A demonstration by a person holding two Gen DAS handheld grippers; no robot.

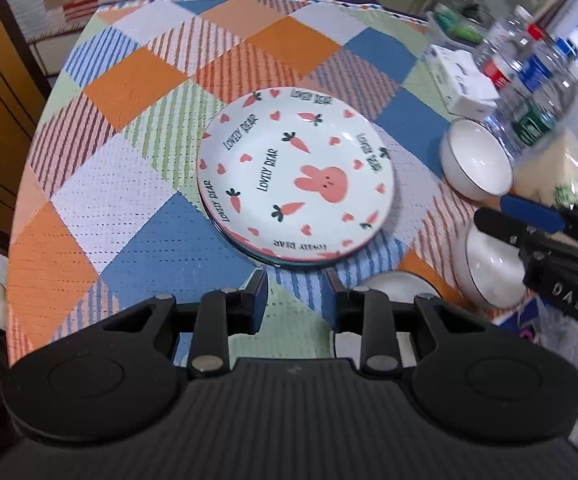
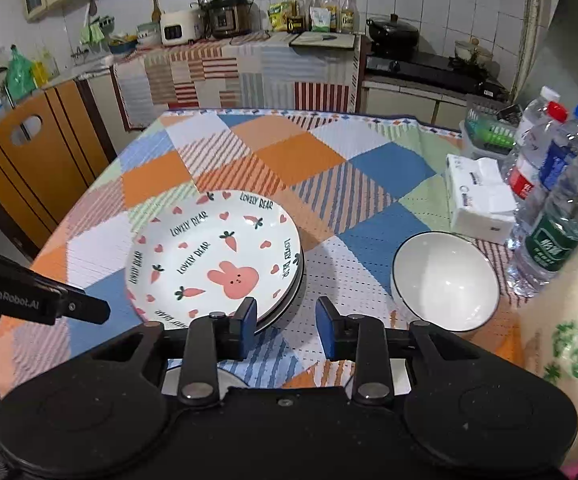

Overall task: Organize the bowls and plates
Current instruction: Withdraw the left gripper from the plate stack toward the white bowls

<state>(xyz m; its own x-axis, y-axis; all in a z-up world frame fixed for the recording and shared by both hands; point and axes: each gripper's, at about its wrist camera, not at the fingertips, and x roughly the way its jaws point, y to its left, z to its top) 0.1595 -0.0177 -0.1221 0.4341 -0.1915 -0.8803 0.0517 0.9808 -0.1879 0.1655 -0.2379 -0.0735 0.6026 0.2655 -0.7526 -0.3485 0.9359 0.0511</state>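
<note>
A stack of white plates point(image 1: 297, 176) printed with a pink rabbit and carrots lies mid-table on the checked cloth; the right wrist view shows the stack point(image 2: 213, 256) too. My left gripper point(image 1: 295, 286) hovers over the stack's near edge, open, with nothing between its fingers. My right gripper point(image 2: 287, 312) hangs just right of the stack, its blue pads apart around bare cloth. It enters the left wrist view as well point(image 1: 501, 214). White bowls stand at the right: a far one point(image 1: 477, 160) point(image 2: 445, 280), a nearer one point(image 1: 489, 268), and a third point(image 1: 397, 286) partly hidden.
Water bottles point(image 2: 557, 200), a tissue pack point(image 2: 481, 200), a green basket point(image 2: 489, 132) and a pale printed bag point(image 2: 569, 320) crowd the table's right side. A wooden chair point(image 2: 37, 168) stands at the left edge. Behind the table runs a kitchen counter point(image 2: 249, 64).
</note>
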